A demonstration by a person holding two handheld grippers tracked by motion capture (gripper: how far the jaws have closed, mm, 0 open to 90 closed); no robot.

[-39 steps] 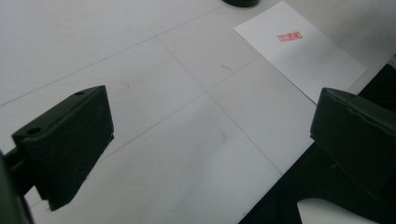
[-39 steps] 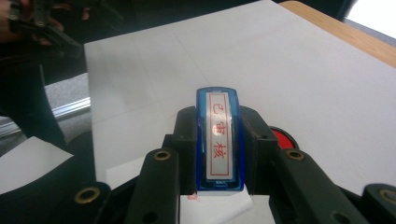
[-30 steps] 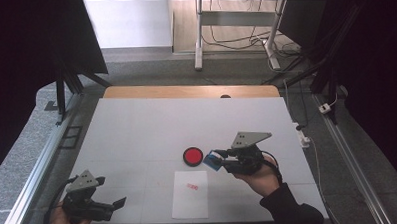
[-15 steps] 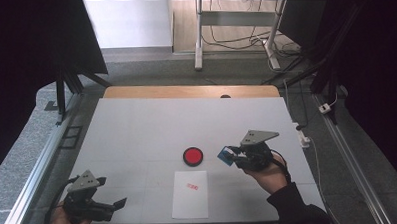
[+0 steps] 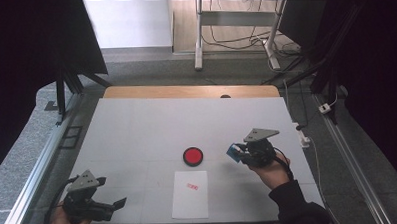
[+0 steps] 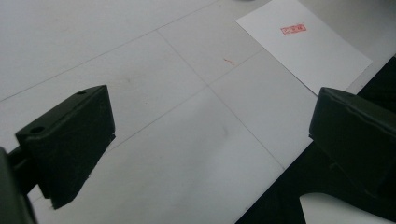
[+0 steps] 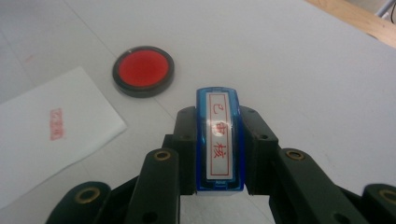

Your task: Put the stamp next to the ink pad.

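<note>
White and nearly bare, the table [image 5: 137,129] carries three things near its front edge: a round red ink pad [image 5: 193,155], a sheet of paper [image 5: 190,194] just in front of the pad on the person's side, and a blue stamp [image 5: 234,151] held above the surface.

The right gripper [image 7: 219,154] is clamped on the stamp [image 7: 219,140], jaws pressing its two long sides. In the right gripper view the stamp's long axis runs straight along the jaws, its labelled face with red characters turned up toward the camera. From the high view the right gripper [image 5: 238,153] sits to the right of the ink pad, close but clearly apart from it, with the stamp's tip pointing toward the pad.

Measured from the pad, the paper lies just on its near side and already bears a small red print [image 5: 192,186]. Whichever of the two comes next, the right hand is much the nearer.

The left gripper [image 5: 112,205] rests far to the left of the pad at the table's front corner, jaws spread wide with nothing between them; its own view looks across to the paper [image 6: 303,51].
</note>
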